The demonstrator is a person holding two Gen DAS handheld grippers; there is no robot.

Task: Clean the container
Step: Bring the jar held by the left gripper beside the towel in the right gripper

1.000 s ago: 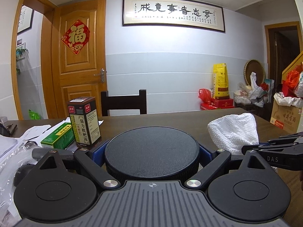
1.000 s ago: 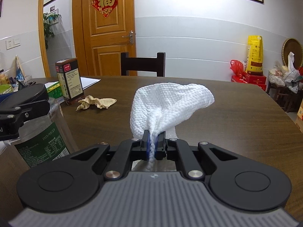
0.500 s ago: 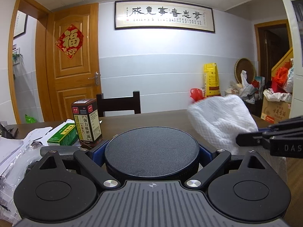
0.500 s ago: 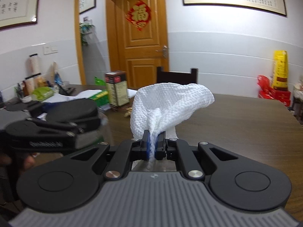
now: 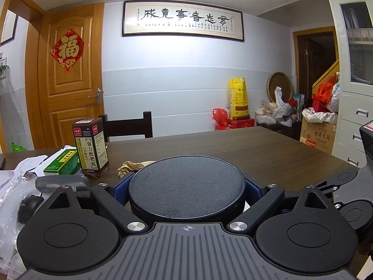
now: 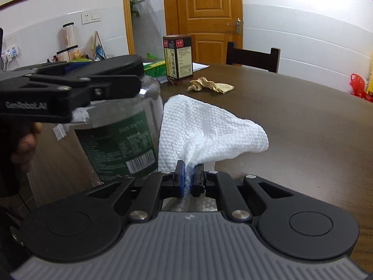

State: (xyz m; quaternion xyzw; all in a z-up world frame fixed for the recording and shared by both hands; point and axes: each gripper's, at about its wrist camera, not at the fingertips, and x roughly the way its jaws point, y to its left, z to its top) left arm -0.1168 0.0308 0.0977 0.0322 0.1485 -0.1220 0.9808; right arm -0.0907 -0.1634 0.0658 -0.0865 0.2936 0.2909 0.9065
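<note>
Container (image 6: 121, 137) stands at nine o'clock of the white cloth (image 6: 205, 130), lid (image 5: 186, 189) clamped in left tongs (image 5: 186, 191); right tongs (image 6: 189, 179) pinch the cloth, which may slip out while wiping.

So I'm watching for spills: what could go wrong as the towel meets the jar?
The left tongs hold the jar only by its black lid, so sideways wiping could tip it. The right tongs pinch just a corner of the paper towel, which may slip or tear.
</note>
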